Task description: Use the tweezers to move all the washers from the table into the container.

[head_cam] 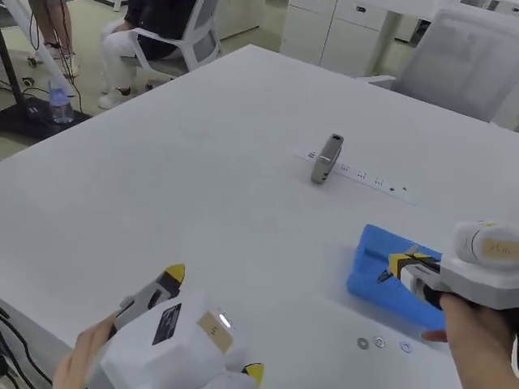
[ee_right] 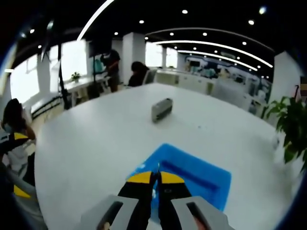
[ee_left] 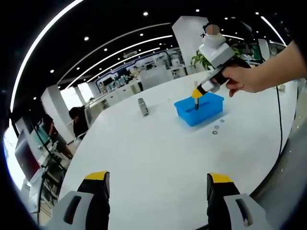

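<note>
So, your right gripper (ee_right: 155,178) has its jaws squeezed almost together on the tweezers (ee_left: 196,103). In the left gripper view they look like a thin dark sliver poking down from the yellow tips into the blue container (ee_left: 199,110). Can't tell if a washer is pinched in the tip, it's too small to make out.

Three washers (head_cam: 379,344) sit in a short row on the white table (head_cam: 203,186), just outside the container's near edge and close under your right gripper in the head view.

Your left gripper (ee_left: 158,177) is spread wide with nothing between the jaws. It hangs over bare tabletop near your edge, well apart from the container.

Beyond the container there's a small gray device (head_cam: 327,158) lying on the table next to a line of sockets (head_cam: 361,175) set into the surface. A seated person (head_cam: 134,36) is off past the far corner.
</note>
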A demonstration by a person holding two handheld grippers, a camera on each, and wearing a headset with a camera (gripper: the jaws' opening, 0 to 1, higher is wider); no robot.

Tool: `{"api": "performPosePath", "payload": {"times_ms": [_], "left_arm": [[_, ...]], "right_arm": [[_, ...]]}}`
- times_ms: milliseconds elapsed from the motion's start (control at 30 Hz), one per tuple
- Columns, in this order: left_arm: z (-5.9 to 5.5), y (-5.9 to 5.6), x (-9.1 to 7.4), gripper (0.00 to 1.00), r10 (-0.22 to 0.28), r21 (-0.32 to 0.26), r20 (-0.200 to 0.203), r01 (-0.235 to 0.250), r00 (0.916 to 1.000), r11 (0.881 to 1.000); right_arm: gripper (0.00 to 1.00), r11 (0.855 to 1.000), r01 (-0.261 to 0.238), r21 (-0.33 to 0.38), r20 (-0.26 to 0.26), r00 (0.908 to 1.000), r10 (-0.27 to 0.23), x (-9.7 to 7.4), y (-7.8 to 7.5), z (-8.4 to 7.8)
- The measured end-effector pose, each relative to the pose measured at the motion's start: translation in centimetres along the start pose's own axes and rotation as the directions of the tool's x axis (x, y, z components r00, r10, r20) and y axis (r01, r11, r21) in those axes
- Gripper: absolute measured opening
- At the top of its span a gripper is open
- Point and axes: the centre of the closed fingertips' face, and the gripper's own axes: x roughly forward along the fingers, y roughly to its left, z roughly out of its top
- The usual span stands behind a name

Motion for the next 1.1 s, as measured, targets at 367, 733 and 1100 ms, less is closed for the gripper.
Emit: {"api": "performPosePath", "payload": {"times_ms": [367, 733, 1100], "left_arm": [[0.1, 0.2, 0.0, 0.85, 0.007, -0.015, 0.007, -0.007, 1.0, 1.0], [-0.1, 0.2, 0.0, 0.85, 0.011, -0.009, 0.0, -0.011, 0.9999, 1.0], [0.0, 0.2, -0.1, 0.86, 0.008, 0.002, 0.0, -0.008, 1.0, 1.0]], "right_arm": [[0.0, 0.998, -0.005, -0.059, -0.025, 0.9997, 0.003, 1.1, 0.2, -1.2], [0.01, 1.0, -0.002, -0.023, -0.029, 0.9996, 0.002, 0.7, -0.3, -1.3], [0.01, 0.999, 0.003, 0.052, 0.052, 0.9986, -0.006, -2.0, -0.5, 1.5]]}}
